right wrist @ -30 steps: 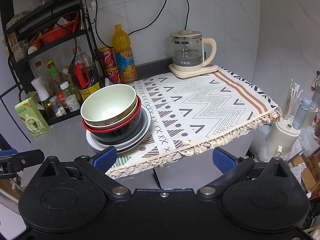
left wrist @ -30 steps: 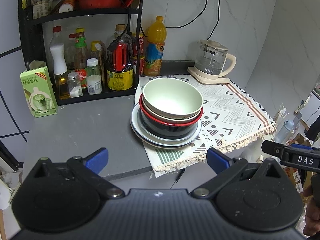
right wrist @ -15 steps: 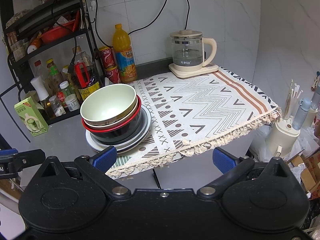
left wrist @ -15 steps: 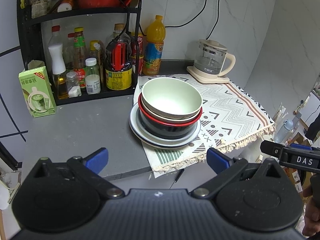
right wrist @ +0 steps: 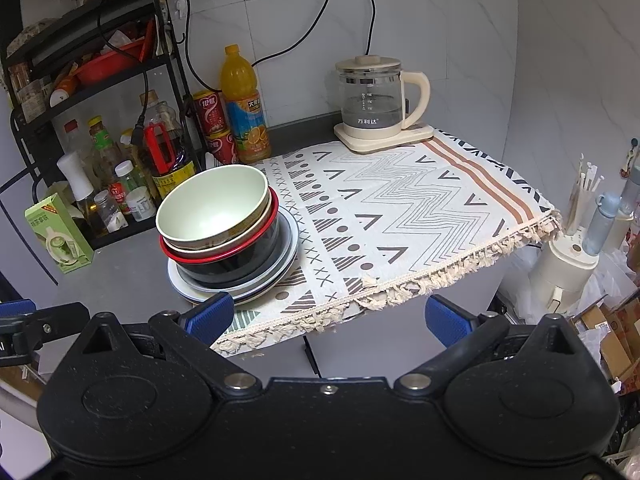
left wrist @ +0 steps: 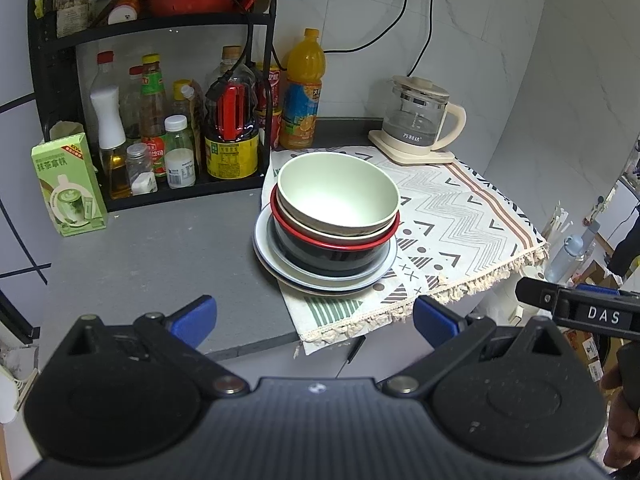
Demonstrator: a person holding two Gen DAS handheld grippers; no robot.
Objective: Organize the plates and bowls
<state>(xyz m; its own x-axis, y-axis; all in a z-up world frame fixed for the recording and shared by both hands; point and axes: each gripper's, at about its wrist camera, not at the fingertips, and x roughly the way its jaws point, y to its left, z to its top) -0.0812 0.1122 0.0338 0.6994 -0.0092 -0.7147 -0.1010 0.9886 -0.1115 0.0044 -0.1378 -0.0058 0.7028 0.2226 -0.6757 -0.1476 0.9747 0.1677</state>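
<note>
Plainly, stack: bowls point(left wrist: 338, 196) nested on plates point(left wrist: 320, 276), at the cloth's point(right wrist: 400, 208) left edge on the tabletop point(left wrist: 152, 248).
Stage: fits either tidied or awaiting sorting.
Fingers: left gripper point(left wrist: 314, 316) and right gripper point(right wrist: 328, 312) spread wide, holding nothing.
Pose: both hung level before the tabletop edge, short of the stack.

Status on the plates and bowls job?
All the dishes sit in one stack: green bowl on top, nested bowls under it, plates at the bottom, at the cloth's edge. Both the left claw and right claw are open, empty, held back. Fits either stacked-done or awaiting sorting.
</note>
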